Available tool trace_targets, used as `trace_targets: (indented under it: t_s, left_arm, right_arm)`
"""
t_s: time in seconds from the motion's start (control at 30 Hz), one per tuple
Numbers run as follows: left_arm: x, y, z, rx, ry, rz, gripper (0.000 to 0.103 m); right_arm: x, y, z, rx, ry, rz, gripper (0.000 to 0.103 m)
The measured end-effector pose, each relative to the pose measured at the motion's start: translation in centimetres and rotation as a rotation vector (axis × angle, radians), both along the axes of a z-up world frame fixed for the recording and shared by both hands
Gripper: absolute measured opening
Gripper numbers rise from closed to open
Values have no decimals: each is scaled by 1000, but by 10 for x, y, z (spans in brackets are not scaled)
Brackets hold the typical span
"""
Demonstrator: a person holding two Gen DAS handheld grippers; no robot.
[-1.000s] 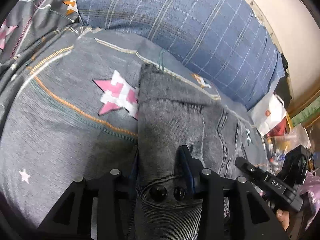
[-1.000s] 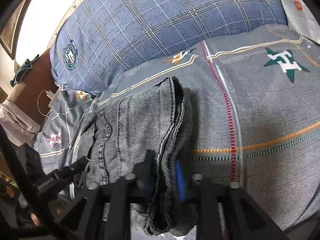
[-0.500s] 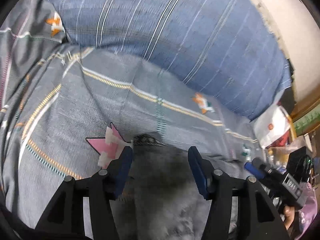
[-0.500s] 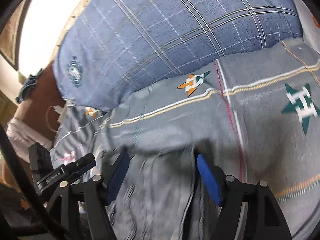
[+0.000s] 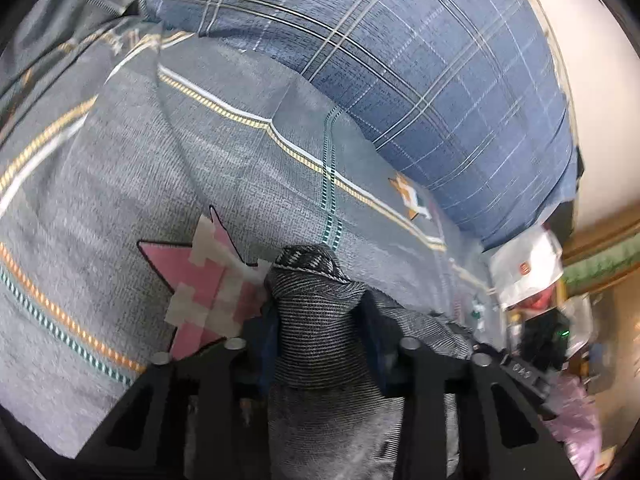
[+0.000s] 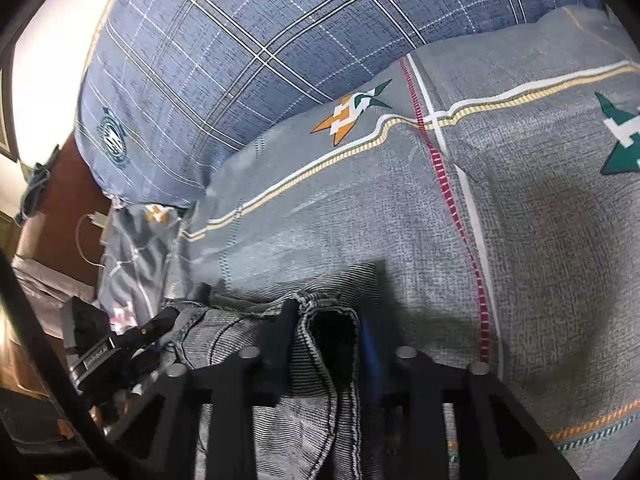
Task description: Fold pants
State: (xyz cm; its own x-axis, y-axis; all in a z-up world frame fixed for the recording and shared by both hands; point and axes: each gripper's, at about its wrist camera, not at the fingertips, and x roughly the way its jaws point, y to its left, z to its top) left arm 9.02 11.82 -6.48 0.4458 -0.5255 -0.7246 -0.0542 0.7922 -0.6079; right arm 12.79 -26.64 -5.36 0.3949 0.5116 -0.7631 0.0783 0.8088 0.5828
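Left wrist view: your left gripper [image 5: 320,320] has its fingers clamped on a bunched fold of the grey pants [image 5: 316,304], which fill the frame at 6 o'clock over the bedsheet [image 5: 120,184]. A pink star [image 5: 200,284] on the sheet sits at 9 o'clock of the fold, and the blue plaid pillow [image 5: 420,72] lies at 1 o'clock.

Right wrist view: your right gripper [image 6: 326,340] has its fingers clamped on the hemmed edge of the pants [image 6: 320,360] at 6 o'clock. Your left gripper [image 6: 120,352] shows at 8 o'clock, holding the same cloth. The pillow [image 6: 248,40] spans 11 to 12 o'clock.
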Motion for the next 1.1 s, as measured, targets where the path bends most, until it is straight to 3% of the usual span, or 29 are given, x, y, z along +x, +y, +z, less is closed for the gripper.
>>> trace_targets:
  t_s: [0.1, 0.27, 0.33, 0.47, 0.53, 0.67, 0.73, 0.83, 0.97, 1.1]
  left_arm:
    - [-8, -3, 17, -2, -86, -14, 20]
    - [-22, 2, 43, -48, -199, -13, 19]
    - [-13, 4, 36, -44, -177, 5, 19]
    - [4, 3, 6, 6, -71, 35, 21]
    - [6, 7, 0, -30, -49, 56, 25]
    - [-2, 14, 10, -52, -51, 75, 41]
    - [-13, 14, 24, 3, -64, 62, 42]
    - [-40, 12, 42, 81, -73, 47, 56]
    - [-91, 12, 37, 64, -84, 54, 56]
    - [-128, 1, 26, 110, -99, 33, 55]
  right_arm:
    - [-4, 7, 9, -38, -43, 9, 18]
    - [-19, 7, 43, -38, -171, 8, 15]
    - [-18, 8, 47, -40, -197, 5, 15]
    - [-2, 11, 20, -63, -124, -12, 15]
    - [3, 10, 6, -48, -89, -31, 20]
    - [-5, 0, 14, -9, -102, -64, 39]
    - [-22, -5, 31, -33, -139, -81, 59]
    - [-53, -10, 57, -53, -185, -96, 59]
    - [-109, 1, 66, 2, -248, -54, 59]
    - [-139, 22, 47, -28, -217, 8, 44]
